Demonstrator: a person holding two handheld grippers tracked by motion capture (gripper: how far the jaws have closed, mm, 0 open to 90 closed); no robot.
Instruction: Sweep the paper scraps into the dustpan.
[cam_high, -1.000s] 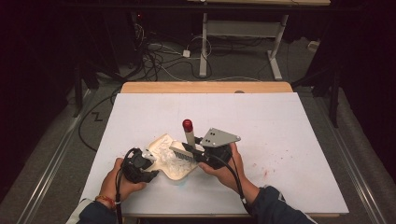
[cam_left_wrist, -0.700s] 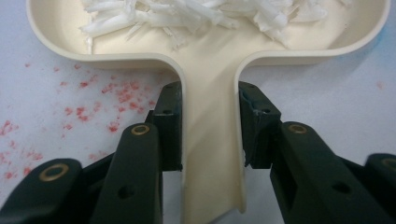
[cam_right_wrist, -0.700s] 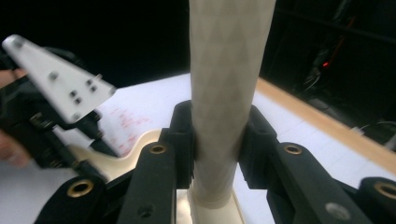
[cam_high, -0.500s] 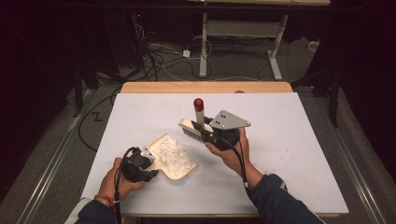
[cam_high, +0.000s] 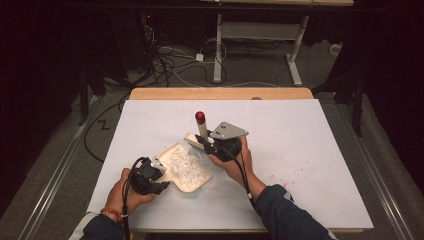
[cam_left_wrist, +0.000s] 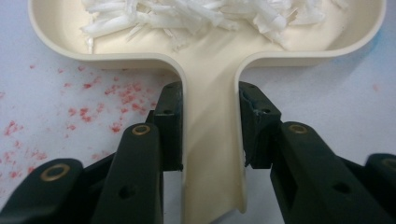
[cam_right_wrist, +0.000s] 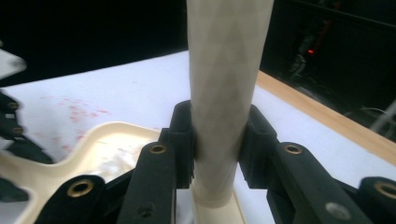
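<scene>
Two clamps to mind before sweeping further. Note the left gripper (cam_high: 159, 169) closed tight on the handle of the dustpan (cam_high: 187, 172), jaws pressed against both sides of it, with the pan flat on the white table (cam_high: 310, 150) and heaped with white shreds (cam_left_wrist: 187, 14). Note the right gripper (cam_high: 206, 144) just past the dustpan's far rim, squeezed onto the pale shaft of the brush (cam_high: 201, 127), red tip up and bristle head low beside that rim; cannot tell whether the head touches the dustpan.

Probably gathering the last shreds into the dustpan. Press the dustpan's lip flat so nothing slips under it. Lower the bristles to the table beyond the dustpan's open edge, then draw them toward the dustpan in short, light strokes. Avoid flicking, since loose shreds scatter easily. Hold the shaft near upright so it does not twist between the jaws.
</scene>
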